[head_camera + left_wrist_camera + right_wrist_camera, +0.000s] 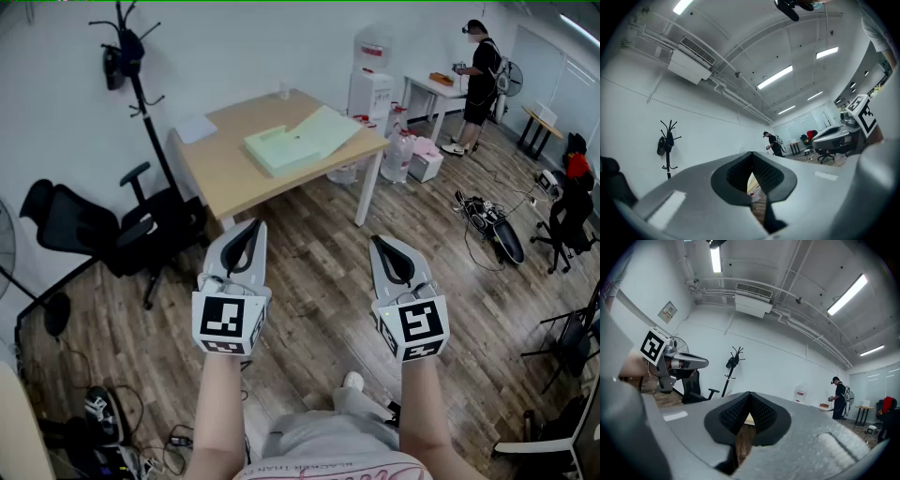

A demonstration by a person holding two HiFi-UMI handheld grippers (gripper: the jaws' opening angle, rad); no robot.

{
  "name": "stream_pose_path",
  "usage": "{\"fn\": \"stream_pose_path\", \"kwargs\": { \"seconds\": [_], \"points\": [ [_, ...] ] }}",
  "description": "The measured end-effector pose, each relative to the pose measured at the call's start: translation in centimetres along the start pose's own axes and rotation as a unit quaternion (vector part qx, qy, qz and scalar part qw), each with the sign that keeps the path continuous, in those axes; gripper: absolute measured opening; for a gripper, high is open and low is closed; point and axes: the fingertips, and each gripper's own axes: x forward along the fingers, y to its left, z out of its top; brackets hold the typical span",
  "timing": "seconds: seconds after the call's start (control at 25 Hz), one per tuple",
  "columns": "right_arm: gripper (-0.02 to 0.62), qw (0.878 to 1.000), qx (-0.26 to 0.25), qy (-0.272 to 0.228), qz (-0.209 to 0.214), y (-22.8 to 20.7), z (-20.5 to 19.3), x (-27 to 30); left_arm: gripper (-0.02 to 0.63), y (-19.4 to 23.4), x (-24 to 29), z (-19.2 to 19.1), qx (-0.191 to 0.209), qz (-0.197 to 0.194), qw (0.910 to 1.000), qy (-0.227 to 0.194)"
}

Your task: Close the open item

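Left claw (249, 227) and right claw (379, 242), both pressed together and empty, should reach the bench (230, 173) before parting for the green folder (300, 139) flap.

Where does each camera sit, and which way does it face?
Head view: on the head, steeply down at table and open folder; forearms, left gripper, right gripper show.
Left gripper view: on left gripper, along its shut jaws toward coat rack; right gripper at right.
Right gripper view: on right gripper, along its shut jaws; left gripper at left.
Shared: all three show coat rack and distant person.
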Motion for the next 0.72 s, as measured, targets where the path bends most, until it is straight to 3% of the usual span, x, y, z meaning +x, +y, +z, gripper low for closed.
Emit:
{"fn": "stream_pose_path", "kwargs": {
  "seconds": [0.32,0.72],
  "points": [
    [0.002,1.000,0.009,-0.010,0.003,-2.2,-1.1,2.1,0.015,1.2,2.6,-1.1,-0.010,0.023,0.9997,0.006],
    [0.002,1.000,0.026,-0.010,-0.001,-8.4,-3.7,8.7,0.015,2.0,10.8,-3.4,-0.016,0.038,0.9990,0.017]
  ]
}}
